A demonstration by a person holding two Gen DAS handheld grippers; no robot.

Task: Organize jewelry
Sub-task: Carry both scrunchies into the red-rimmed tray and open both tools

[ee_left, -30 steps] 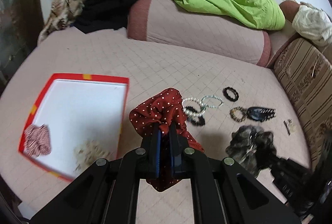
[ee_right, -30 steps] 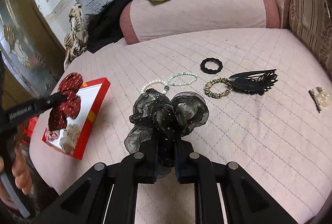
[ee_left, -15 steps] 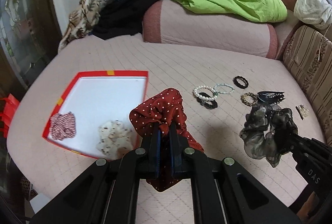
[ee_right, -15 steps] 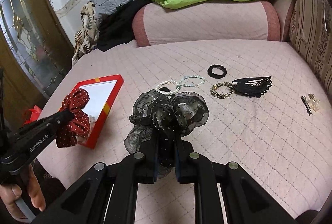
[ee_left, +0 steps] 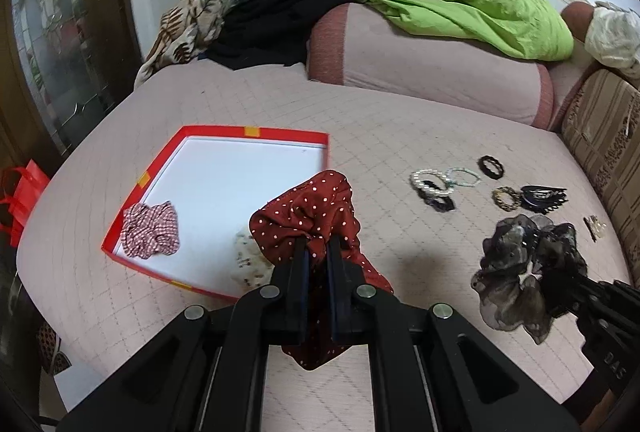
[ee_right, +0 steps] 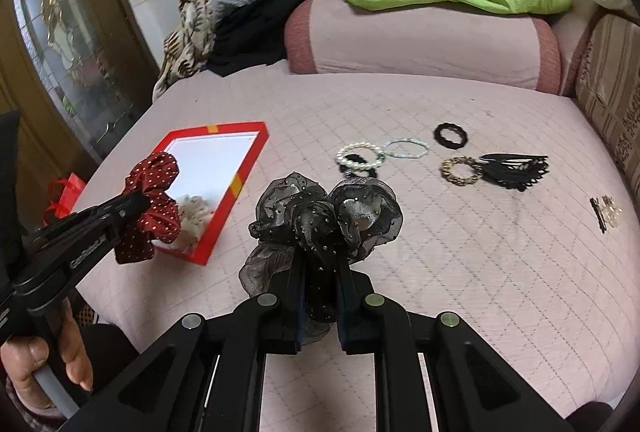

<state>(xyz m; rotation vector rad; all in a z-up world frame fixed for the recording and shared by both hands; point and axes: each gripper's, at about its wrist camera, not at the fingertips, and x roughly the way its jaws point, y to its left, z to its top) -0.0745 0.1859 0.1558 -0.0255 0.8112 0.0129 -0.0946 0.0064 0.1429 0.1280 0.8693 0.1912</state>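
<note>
Nearest the lens, the left gripper (ee_left: 316,252) is clenched on the red polka-dot scrunchie (ee_left: 310,209), which hangs in the air over the near right corner of the red box (ee_left: 256,131); much of the fabric droops below the fingers, so a release here could leave it draped across the box's near edge or slid out onto the pink bed cover (ee_left: 400,135) rather than inside. The right gripper (ee_right: 318,272) is clamped on the black organza scrunchie (ee_right: 326,218), held above the middle of the bed cover, well apart from the box; its loose, sheer folds could snag on the fingers when let go. Inside the box, a cream scrunchie (ee_left: 250,260) lies near the near edge and a checked scrunchie (ee_left: 150,230) in the near left corner, so crowding that side risks piling. Farther off, toward the right edge, lie the pearl bracelet (ee_right: 360,155), the black hair tie (ee_right: 451,135), the gold bracelet (ee_right: 460,171) and the black claw clip (ee_right: 514,167), small things easily scattered by a careless sweep.
</note>
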